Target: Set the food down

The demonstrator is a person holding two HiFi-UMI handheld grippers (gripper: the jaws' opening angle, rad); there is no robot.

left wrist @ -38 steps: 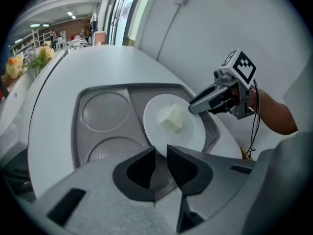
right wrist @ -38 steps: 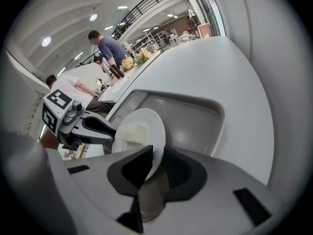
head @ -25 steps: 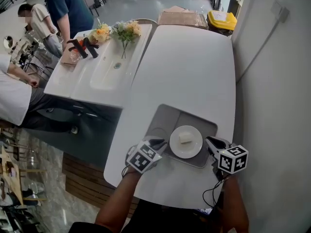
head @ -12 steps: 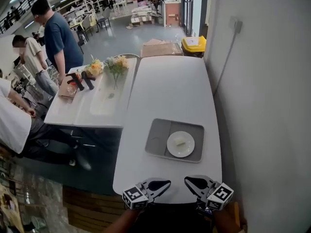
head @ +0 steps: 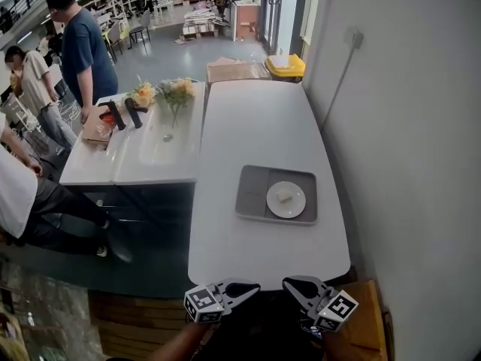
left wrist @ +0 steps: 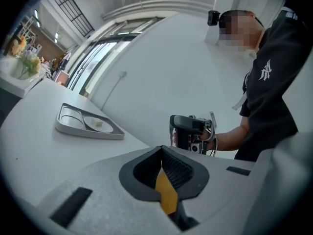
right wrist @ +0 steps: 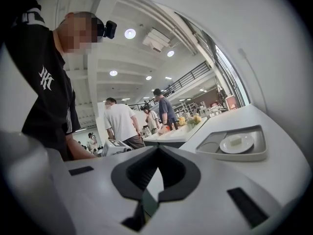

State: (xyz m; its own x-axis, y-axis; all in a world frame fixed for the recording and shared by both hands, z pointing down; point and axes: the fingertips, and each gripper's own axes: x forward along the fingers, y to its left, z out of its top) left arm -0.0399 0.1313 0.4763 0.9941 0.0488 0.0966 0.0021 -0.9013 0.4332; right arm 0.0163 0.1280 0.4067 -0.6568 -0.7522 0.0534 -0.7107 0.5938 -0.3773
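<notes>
A grey tray (head: pixel 252 192) lies on the long white table (head: pixel 263 119), near its front end. On the tray's right half sits a white plate (head: pixel 286 200) with a small pale piece of food (head: pixel 283 197). Both grippers hang in front of the table's near edge, well short of the tray. My left gripper (head: pixel 250 286) is shut and empty, and my right gripper (head: pixel 291 283) is shut and empty too. The left gripper view shows the tray (left wrist: pixel 88 127) far off to the left. In the right gripper view the tray (right wrist: pixel 238 152) and plate (right wrist: pixel 236 143) lie to the right.
A second white table (head: pixel 143 153) adjoins on the left, carrying flowers (head: pixel 174 91) and black items (head: pixel 120 114). People stand and sit along its left side. A yellow bin (head: pixel 284 65) and cardboard box (head: pixel 234 71) stand past the far end. A wall runs close on the right.
Both grippers have let go of the tray's sides, drawn back past the table's near edge and closed. The tray with the plate stays on the table.
</notes>
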